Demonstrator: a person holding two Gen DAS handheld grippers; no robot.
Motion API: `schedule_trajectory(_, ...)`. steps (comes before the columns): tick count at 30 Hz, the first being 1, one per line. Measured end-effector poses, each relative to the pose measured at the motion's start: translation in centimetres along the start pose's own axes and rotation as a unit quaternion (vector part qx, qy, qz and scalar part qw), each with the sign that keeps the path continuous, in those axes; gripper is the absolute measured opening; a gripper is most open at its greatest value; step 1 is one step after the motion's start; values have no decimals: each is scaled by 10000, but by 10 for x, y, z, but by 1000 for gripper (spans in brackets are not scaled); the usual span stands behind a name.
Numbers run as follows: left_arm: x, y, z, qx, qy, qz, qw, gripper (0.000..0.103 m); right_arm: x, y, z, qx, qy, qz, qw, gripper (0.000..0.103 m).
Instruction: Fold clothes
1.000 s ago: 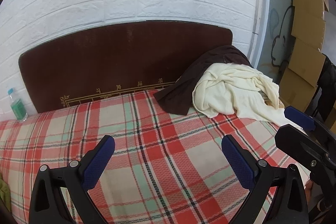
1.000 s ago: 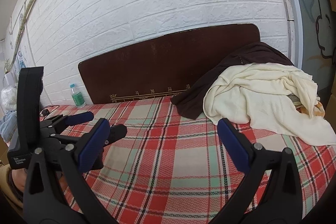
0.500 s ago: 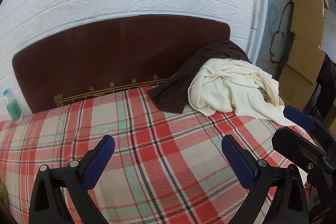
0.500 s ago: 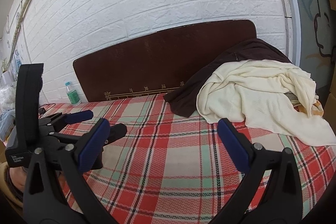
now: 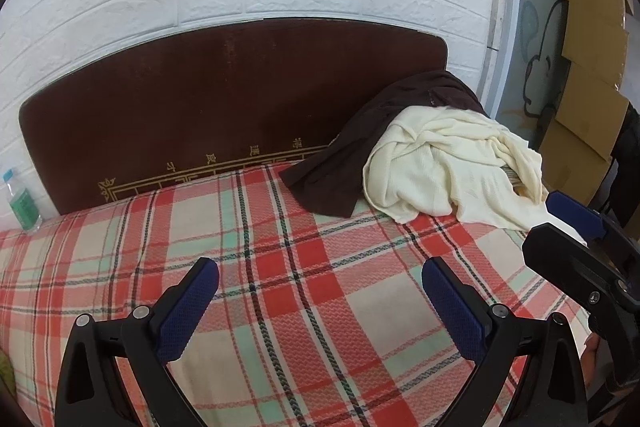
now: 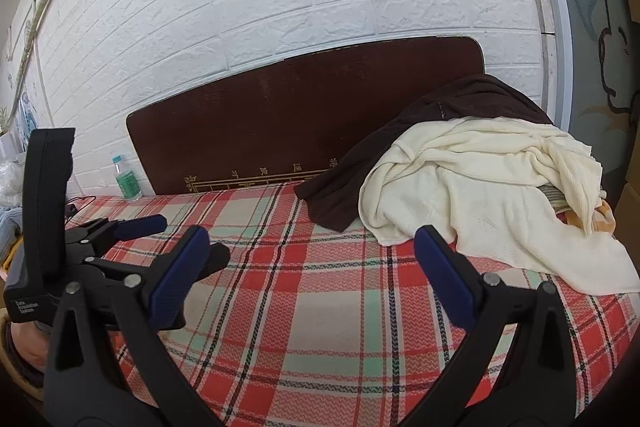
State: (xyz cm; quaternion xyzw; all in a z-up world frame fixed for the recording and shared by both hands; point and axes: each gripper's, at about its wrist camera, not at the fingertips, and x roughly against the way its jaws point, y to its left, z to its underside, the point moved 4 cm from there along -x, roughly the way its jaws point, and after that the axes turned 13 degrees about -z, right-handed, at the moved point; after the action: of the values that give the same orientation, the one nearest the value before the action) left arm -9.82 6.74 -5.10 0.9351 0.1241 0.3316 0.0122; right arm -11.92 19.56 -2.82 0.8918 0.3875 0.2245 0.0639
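L gripper [image 5: 320,301] at 6 o'clock, jaws wide apart, empty, over plaid sheet [image 5: 280,267]. R gripper [image 6: 312,267] likewise spread, nothing held. Clothes at 2 o'clock by headboard [image 5: 200,99]: cream knit top [image 5: 448,167] crumpled over dark brown garment [image 5: 360,155], unfolded heap.

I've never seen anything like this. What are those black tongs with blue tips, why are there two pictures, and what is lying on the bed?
There is no robot here. A person holds one hand-held gripper in each hand, and each carries a wide-angle camera looking along its two fingers. One picture comes from the left gripper, the other from the right gripper; each also catches the other at its edge. Both stand open over the plaid bedspread and hold nothing. At the far right corner, by the dark headboard, lies a heap of clothes to fold: a cream garment on a dark brown garment, with other fabric barely showing underneath. A water bottle stands by the wall.
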Motion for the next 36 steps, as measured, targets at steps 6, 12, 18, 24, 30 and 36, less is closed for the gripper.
schedule_trajectory(6, -10, -3, -3, -23, 48, -106, 9999, 103, -24, -37, -2, -14, 189, 380, 9991, 102)
schedule_trajectory(12, -29, -7, -10, -1, 140, -62, 9999, 103, -62, -86, -1, -88, 675, 872, 9939, 102)
schedule_trajectory(18, -62, -17, -12, -115, 462, 72, 9988, 103, -97, -127, -11, -73, 987, 1341, 9860, 99)
schedule_trajectory(24, -83, -13, -4, -59, 672, 96, 9977, 103, -140, -154, -19, -176, 1367, 1100, 9843, 80)
schedule_trajectory(30, -98, -3, 3, 6, 835, 42, 9965, 103, -181, -157, -10, -84, 1696, 932, 9811, 80)
schedule_trajectory(36, -107, 4, 9, 88, 937, 84, 9955, 103, -158, -172, -20, -416, 1631, 699, 9833, 10)
